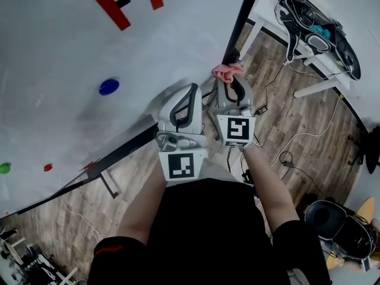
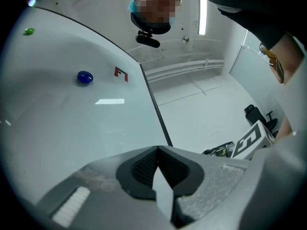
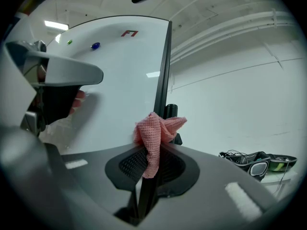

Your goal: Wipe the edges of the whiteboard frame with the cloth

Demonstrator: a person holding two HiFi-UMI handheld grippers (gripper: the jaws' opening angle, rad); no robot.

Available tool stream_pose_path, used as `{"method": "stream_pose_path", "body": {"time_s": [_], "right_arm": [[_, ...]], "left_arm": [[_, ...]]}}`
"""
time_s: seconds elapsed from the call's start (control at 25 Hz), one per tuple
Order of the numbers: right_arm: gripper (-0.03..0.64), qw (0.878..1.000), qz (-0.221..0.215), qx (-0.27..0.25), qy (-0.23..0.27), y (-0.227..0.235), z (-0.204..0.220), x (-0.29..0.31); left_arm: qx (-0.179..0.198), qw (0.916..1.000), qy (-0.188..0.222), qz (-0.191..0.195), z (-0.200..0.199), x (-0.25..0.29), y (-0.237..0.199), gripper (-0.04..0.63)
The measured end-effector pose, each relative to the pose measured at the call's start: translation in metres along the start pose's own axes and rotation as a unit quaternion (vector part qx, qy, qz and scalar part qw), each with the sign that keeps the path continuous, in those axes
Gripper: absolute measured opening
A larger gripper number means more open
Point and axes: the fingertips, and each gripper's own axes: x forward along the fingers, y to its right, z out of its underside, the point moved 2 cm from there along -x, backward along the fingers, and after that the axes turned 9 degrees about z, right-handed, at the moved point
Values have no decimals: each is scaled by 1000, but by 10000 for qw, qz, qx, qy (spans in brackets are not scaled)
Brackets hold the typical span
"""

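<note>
Cloth (image 3: 156,131) pinched in right tongs (image 3: 149,152) at whiteboard frame (image 3: 163,71).

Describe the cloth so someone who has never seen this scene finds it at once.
Start at the big whiteboard and follow its dark frame edge down to the right tool. The cloth is bunched in that tool's jaws at the edge, the only pink, crumpled thing among grey and black parts.

1. Blue magnet (image 1: 108,86), upper left of the head view.
2. Green magnet (image 1: 5,168) and red magnet (image 1: 48,167), left edge.
3. White bench (image 1: 314,88), upper right, carrying black goggles (image 1: 314,40).
4. Cables (image 1: 287,158) lying on the wooden floor (image 1: 320,123), right.
</note>
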Motion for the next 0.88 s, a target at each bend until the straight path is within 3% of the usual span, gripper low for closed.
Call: {"method": "stream_pose_path", "body": {"time_s": [0.88], "right_arm": [[51, 9996, -85, -40, -264, -11, 40, -8]], "left_arm": [[-150, 9996, -127, 217, 21, -5, 22, 0]]}}
